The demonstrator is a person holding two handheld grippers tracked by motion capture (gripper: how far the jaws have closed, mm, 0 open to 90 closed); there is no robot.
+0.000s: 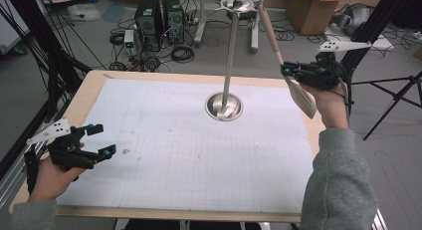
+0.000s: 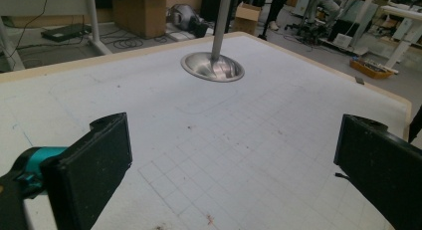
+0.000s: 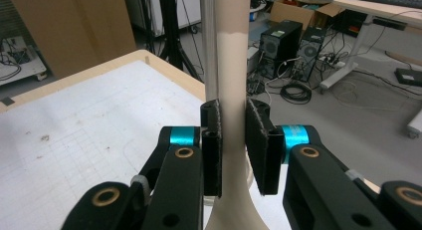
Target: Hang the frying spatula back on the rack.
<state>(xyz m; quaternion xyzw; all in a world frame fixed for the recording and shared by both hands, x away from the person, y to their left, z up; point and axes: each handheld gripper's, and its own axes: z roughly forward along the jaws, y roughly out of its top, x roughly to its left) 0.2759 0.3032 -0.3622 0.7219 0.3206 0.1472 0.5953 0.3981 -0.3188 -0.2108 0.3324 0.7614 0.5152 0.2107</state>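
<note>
High view: right gripper (image 1: 290, 70) clamps the wooden spatula (image 1: 283, 60) at its stiff, light neck, right of the metal stand (image 1: 229, 56); left gripper (image 1: 102, 139) gapes wide, holding nothing.

Cream spatula (image 1: 298, 93), white gridded mat (image 1: 174, 155), silver stand (image 1: 229, 56).

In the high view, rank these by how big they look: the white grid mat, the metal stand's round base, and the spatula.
1. white grid mat
2. spatula
3. round base
</note>
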